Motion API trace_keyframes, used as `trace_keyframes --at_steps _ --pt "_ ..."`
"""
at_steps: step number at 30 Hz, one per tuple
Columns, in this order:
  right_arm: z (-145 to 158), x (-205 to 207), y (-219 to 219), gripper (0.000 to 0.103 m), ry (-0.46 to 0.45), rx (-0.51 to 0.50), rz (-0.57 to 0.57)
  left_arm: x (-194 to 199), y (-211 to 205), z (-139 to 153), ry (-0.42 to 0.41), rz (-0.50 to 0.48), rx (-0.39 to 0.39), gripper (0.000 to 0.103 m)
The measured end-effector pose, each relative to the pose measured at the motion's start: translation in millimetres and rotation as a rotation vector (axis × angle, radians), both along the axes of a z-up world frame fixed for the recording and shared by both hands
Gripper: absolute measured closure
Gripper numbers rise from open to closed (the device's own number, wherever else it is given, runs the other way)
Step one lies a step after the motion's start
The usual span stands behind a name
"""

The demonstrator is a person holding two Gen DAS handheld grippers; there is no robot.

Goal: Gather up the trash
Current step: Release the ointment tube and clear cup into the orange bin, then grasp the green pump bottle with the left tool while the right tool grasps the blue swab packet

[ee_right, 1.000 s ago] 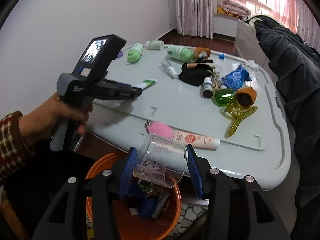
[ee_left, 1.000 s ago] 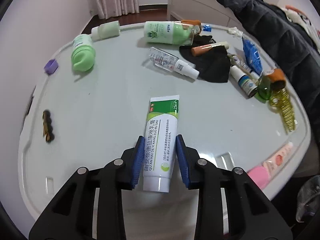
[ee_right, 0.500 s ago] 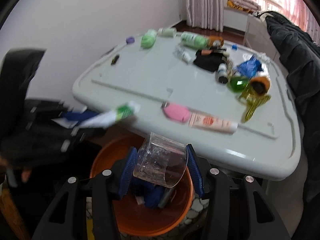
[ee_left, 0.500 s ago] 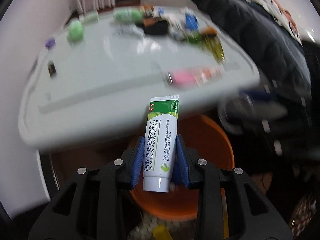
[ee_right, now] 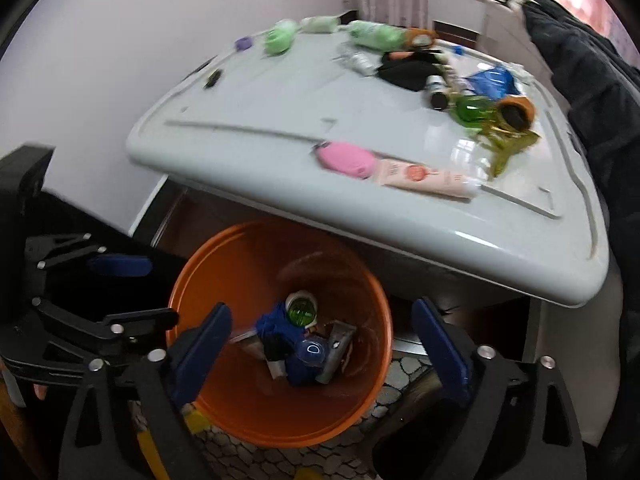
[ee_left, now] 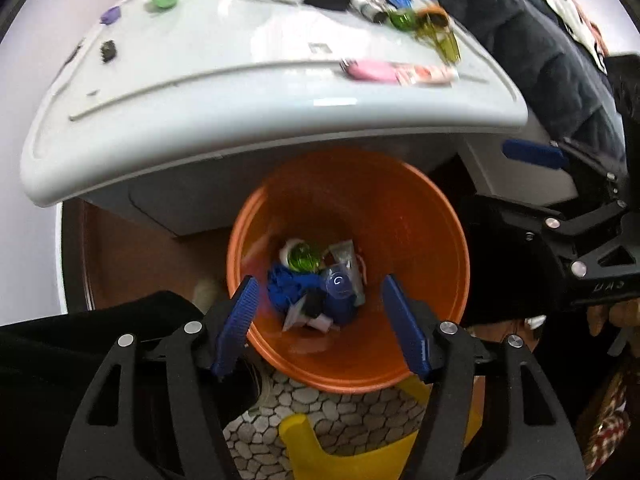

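Both grippers empty above the bin

While both tools hang over the orange bucket (ee_left: 448, 240), the left gripper (ee_left: 320, 320) has its blue pads spread wide, gripping nothing, and the right gripper (ee_right: 320, 352) is just as wide and bare. Trash (ee_left: 316, 284) sits piled at the bucket's bottom; more clutter waits on the white table (ee_right: 280, 112) just behind

An orange bin (ee_left: 432, 240) is standing upright on the floor just under the surface's (ee_left: 200, 120) edge, holding a green bottle (ee_left: 303, 258), crumpled blue wrapper (ee_left: 286, 288) and a clear cup (ee_left: 339, 282) at its bottom.
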State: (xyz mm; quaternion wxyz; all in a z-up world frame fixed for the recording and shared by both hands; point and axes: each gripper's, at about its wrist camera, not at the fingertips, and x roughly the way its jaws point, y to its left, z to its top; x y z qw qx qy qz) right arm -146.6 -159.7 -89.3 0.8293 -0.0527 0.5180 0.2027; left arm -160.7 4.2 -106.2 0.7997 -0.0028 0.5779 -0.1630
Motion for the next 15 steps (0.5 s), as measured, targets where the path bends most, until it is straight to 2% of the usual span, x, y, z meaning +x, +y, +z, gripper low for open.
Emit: trace_keyframes --at_steps 3,7,11,15 --pt "10.6 10.2 -12.6 0.01 -0.016 0.043 -0.053 7.7 3.7 4.8 -0.014 0.02 -0.012 0.04" --pt "41.7 34.9 -36.2 0.01 -0.084 0.068 -0.12 24.1 6.5 16.1 -0.04 0.037 -0.023 0.04" --pt "81.8 74.5 -64.9 0.007 -0.149 0.084 -0.209 56.3 4.5 36.7 -0.098 0.07 -0.043 0.04" --pt "116.2 119.2 -88.5 0.006 -0.224 0.08 -0.281 104.6 0.5 62.4 -0.178 0.103 -0.049 0.038"
